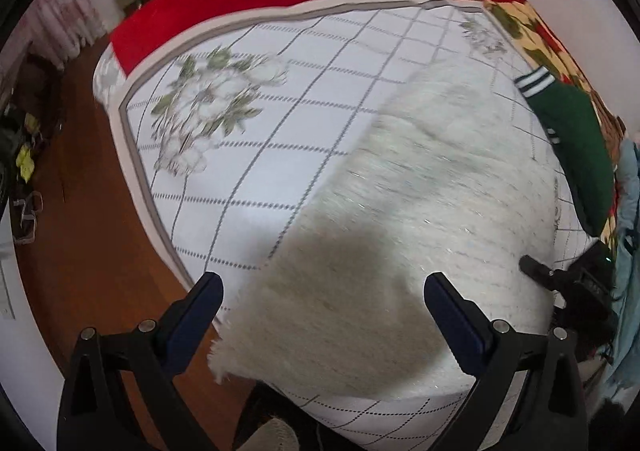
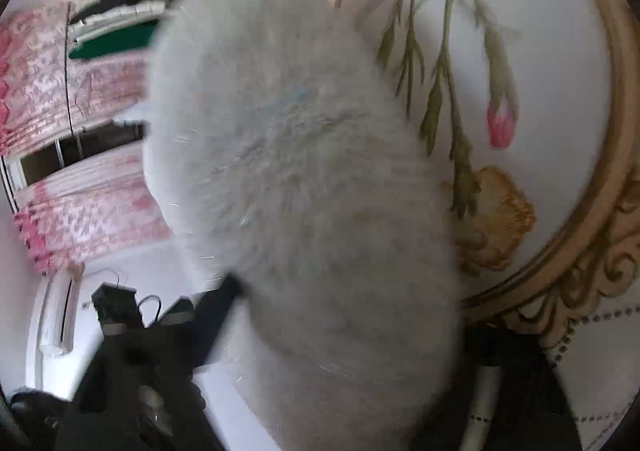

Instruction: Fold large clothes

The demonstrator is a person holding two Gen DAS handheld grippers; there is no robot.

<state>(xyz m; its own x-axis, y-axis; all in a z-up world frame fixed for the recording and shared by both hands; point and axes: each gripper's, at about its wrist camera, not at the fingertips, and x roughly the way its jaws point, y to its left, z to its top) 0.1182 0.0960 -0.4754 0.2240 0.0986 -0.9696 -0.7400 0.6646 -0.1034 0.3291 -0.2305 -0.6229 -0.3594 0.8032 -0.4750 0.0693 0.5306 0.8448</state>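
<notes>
Fuzzy white garment [image 1: 420,219] lies spread on the bed [image 1: 256,155], near the front edge, one fringed corner hanging just over it toward the floor [image 1: 100,211]. Left tongs [image 1: 324,291] point steeply down over that near hem, jaws wide apart, nothing between the pads. In the right wrist view the same garment [image 2: 304,179] fills the frame right in front of the right tongs [image 2: 348,291]; one dark finger [image 2: 224,303] shows at the fabric's left edge, the other is hidden behind the fluff, so grip or no grip cannot be told. Likely step: take a hem corner with each side for the first fold. To do it well: left should drop onto the hem corner and bite only the top layer, not the bedsheet under it. Both sides should then lift evenly and keep the edge taut so the pile doesn't bunch. Green garment [image 1: 576,139] sits at the right edge, apart, so the fold should stay clear of it.
</notes>
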